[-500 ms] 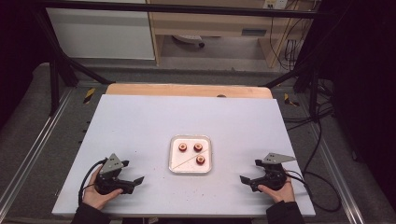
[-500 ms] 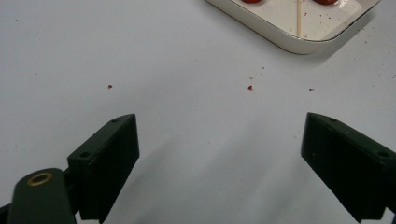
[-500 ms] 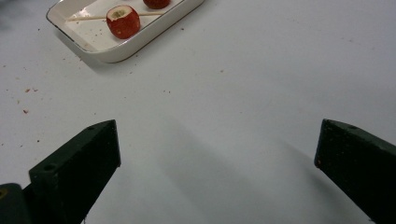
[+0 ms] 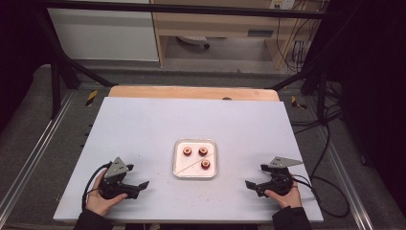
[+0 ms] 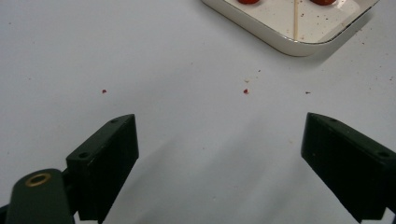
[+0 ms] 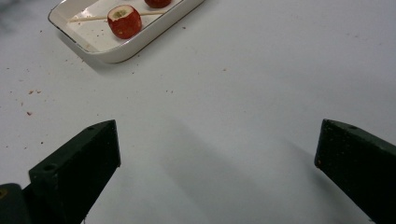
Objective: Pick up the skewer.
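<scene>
The left tongs rest on the surface at about eight o'clock from the white tray, jaws wide and empty, pointing toward it. The tray holds three red cored fruits and a thin skewer lying diagonally, its low end nearer the left tongs. The right tongs sit at four o'clock, likewise wide and empty; nothing has shifted since the earlier frame.

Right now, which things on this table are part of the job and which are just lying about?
Part of the job:
- white tray
- three cored red fruits in the tray
- thin wooden skewer lying in the tray
- left gripper and right gripper, both open and empty

Just lying about:
- red crumbs scattered on the table
</scene>
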`<state>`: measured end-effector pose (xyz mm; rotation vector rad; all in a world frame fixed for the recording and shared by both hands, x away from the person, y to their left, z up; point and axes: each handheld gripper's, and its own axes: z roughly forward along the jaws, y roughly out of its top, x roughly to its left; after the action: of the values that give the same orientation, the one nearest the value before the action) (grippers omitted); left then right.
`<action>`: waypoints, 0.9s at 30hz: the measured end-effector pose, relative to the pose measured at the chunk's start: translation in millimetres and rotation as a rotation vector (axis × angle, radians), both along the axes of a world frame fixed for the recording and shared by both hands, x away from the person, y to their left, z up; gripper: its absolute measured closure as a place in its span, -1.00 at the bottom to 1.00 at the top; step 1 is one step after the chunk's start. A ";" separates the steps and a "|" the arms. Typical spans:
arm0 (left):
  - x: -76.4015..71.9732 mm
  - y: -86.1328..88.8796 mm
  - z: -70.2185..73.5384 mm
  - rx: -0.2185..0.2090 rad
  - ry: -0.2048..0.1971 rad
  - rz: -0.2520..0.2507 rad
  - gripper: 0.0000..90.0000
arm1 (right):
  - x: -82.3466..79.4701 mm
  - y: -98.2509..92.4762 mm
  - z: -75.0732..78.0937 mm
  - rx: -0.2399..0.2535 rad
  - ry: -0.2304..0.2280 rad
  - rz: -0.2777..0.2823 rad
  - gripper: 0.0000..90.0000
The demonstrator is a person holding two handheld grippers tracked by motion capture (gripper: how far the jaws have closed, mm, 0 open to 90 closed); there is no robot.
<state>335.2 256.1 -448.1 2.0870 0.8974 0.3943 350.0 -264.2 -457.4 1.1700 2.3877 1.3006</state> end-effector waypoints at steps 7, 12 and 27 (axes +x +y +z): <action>1.6 -8.1 0.8 0.007 0.008 -0.011 -0.76 | 0.0 0.1 0.4 0.000 0.001 -0.001 -0.98; 1.3 -11.8 1.9 0.010 0.007 -0.017 -0.76 | 0.1 0.2 0.1 -0.006 0.001 0.003 -0.99; 1.8 -32.9 11.4 0.015 0.016 -0.049 -0.77 | 0.0 1.6 -0.6 -0.020 0.001 0.010 -0.99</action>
<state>336.9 223.2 -436.7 2.1241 0.8532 0.3604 350.1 -262.6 -458.0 1.1552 2.4047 1.2768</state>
